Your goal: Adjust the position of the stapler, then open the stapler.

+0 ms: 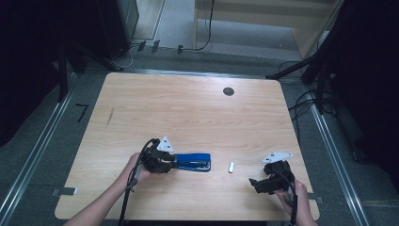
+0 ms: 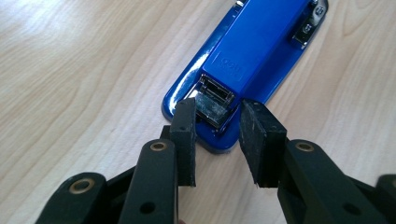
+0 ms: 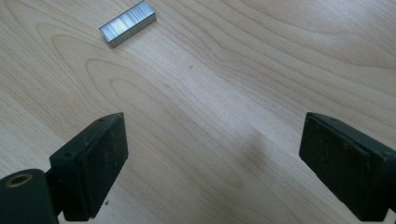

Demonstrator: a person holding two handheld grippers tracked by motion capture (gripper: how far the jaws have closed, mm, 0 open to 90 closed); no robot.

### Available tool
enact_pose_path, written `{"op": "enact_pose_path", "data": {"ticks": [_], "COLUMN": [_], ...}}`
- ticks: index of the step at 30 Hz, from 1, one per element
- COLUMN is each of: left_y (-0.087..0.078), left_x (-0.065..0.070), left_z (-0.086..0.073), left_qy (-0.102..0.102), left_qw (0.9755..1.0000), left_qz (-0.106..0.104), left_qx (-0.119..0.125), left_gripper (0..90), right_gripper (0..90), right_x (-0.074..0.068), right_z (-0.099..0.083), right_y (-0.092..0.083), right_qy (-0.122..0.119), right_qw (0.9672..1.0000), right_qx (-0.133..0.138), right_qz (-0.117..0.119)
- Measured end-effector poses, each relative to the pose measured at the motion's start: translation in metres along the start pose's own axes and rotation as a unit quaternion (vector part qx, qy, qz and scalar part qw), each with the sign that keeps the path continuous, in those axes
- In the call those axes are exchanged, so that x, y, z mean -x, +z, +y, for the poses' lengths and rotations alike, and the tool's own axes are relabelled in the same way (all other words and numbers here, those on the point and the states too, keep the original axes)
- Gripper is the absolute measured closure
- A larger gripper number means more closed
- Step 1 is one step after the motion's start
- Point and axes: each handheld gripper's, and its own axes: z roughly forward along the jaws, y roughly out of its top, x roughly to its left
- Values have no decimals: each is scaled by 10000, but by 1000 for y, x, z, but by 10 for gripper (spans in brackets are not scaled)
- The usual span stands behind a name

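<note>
Leftward first, on the near-left part of the pale wooden table [image 1: 188,103]: left gripper [image 1: 176,162] carried in the person's left hand [image 1: 136,172], forearm coming in from the bottom edge, cable trailing back along it. Pointed toward the right, low over the tabletop, grey three-cornered plate [image 1: 165,144] on top. Closed in on the rear end of the blue stapler [image 1: 195,162]. Seen along the jaws in the left gripper view: black pads [image 2: 184,135] drawn in on either side of the stapler's rear end, one against the chrome metal piece [image 2: 212,100] there, the other at the edge of the blue top, pinching that end between them. Lying flat on its base on the wood, long axis running left to right in the high view, head end away from the gripper.

Further right, just beside the stapler's head yet apart from it: small silvery strip of staples [image 1: 231,167], lying loose on the bare wood, touched by nothing.

Rightmost, near the front-right corner: right gripper [image 1: 254,182] held in the right hand [image 1: 294,195], aimed leftward toward the strip and well short of it. Jaws spread wide in the right gripper view, bare tabletop between them, staples lying ahead toward the upper left of that view. Gripping nothing.

Far side of the table, right of centre: small dark round hole [image 1: 228,91].
</note>
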Motion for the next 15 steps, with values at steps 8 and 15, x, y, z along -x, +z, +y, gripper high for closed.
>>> {"op": "enact_pose_path", "data": {"ticks": [8, 15], "left_y": [-4, -5], "left_x": [5, 8], "left_z": [9, 17], "left_qy": [-15, 9], "left_qw": [9999, 9997], "left_qz": [156, 206], "left_qx": [-18, 155], "left_gripper": [428, 205], "right_gripper": [81, 78], "right_x": [0, 1], "right_z": [1, -2], "right_y": [0, -1], "right_qy": [20, -16], "right_qw": [10000, 9996], "right_qx": [46, 139], "right_qz": [69, 240]}}
